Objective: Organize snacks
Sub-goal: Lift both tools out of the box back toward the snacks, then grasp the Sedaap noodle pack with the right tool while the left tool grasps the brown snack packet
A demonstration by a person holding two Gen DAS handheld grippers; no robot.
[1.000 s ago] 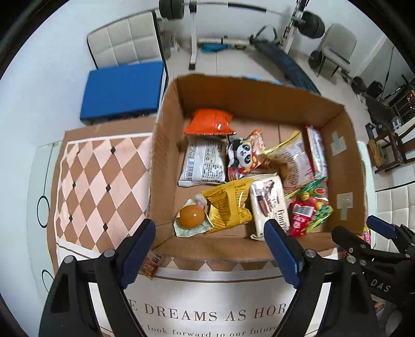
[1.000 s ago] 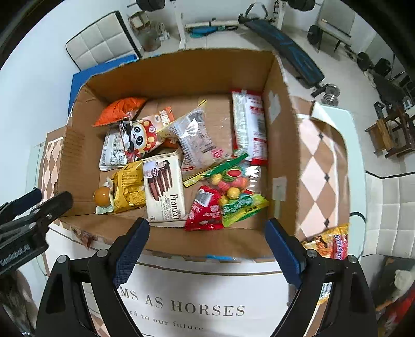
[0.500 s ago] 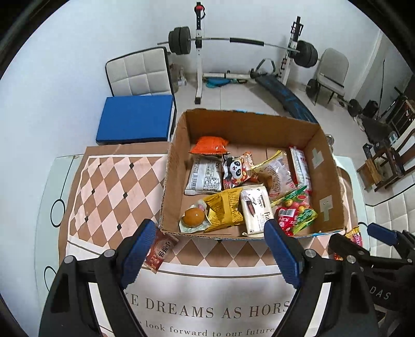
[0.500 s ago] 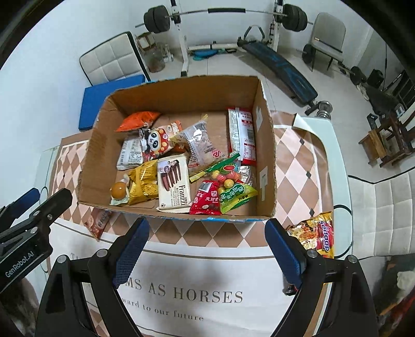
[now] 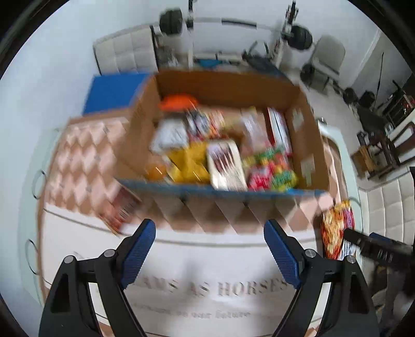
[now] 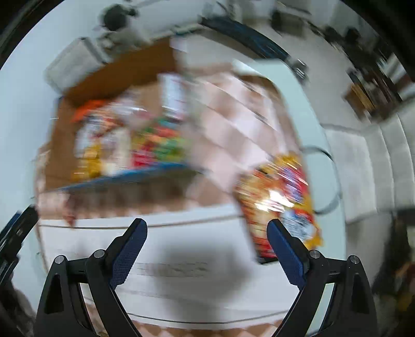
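Note:
An open cardboard box (image 5: 306, 145) on the table holds several snack packs; it shows blurred in the right wrist view (image 6: 62, 145). A small red-brown packet (image 5: 120, 208) lies on the cloth by the box's near left corner. A large orange-yellow snack bag (image 6: 278, 197) lies right of the box, also in the left wrist view (image 5: 336, 228). My left gripper (image 5: 210, 248) is open and empty, above the white cloth in front of the box. My right gripper (image 6: 207, 246) is open and empty, its right finger close to the orange-yellow bag.
The table carries a diamond-pattern cloth (image 5: 77, 166) with a white lettered panel (image 5: 207, 287). A white padded chair (image 6: 384, 166) stands at the right. A blue mat (image 5: 111, 92), another chair and a barbell rack (image 5: 233, 24) lie beyond the table.
Both grippers have pulled back from the box and lowered toward the cloth. The right gripper swung right toward the orange-yellow bag. Both views are now motion-blurred.

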